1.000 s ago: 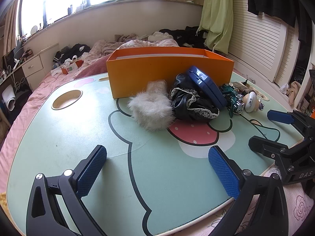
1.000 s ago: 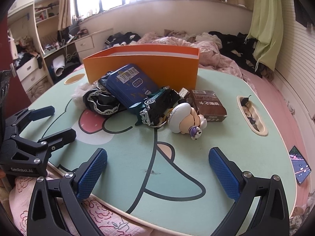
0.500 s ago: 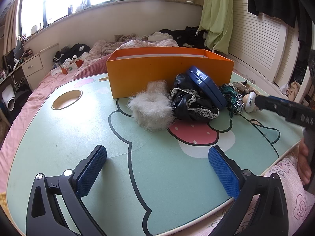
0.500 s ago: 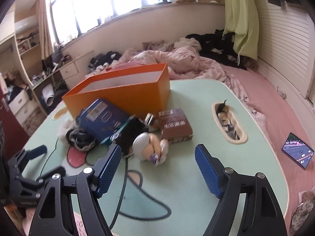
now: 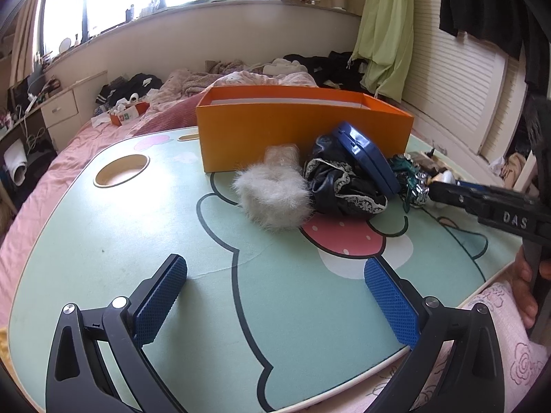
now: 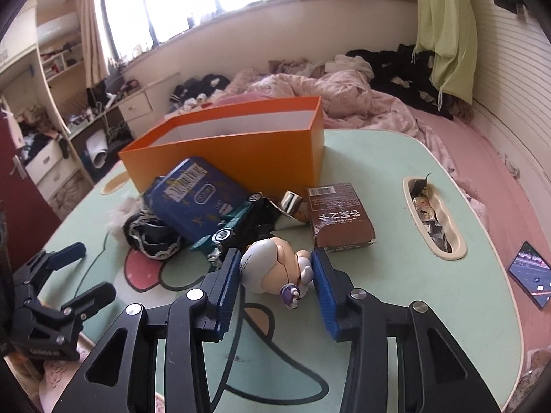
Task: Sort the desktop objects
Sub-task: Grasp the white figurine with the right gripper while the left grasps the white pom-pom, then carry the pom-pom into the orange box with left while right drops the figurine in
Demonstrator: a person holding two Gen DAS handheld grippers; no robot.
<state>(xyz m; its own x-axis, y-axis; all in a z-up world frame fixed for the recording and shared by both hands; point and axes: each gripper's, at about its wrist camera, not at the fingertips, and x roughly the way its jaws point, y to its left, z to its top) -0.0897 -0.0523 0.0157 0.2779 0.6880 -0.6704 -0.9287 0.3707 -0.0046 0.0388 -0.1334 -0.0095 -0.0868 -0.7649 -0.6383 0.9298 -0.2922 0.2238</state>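
An orange box (image 6: 237,148) stands open on the green cartoon table (image 6: 396,268). In front of it lie a blue tin (image 6: 196,203), black lace cloth (image 6: 151,237), a green toy car (image 6: 227,230), a brown carton (image 6: 339,216) and a white figurine (image 6: 272,270). My right gripper (image 6: 275,272) has its blue pads on both sides of the figurine, which rests on the table. My left gripper (image 5: 275,296) is open and empty over the table's front part. A white fur puff (image 5: 272,196) lies by the box in the left wrist view.
The table has a round cup hole (image 5: 121,175) at the left and an oval slot (image 6: 434,216) holding small items at the right. A phone (image 6: 528,273) lies on the pink bed. Bedding and clothes lie behind the box (image 5: 303,127).
My right gripper moved forward to the figurine and narrowed its jaws around it. My left gripper stayed still and open.
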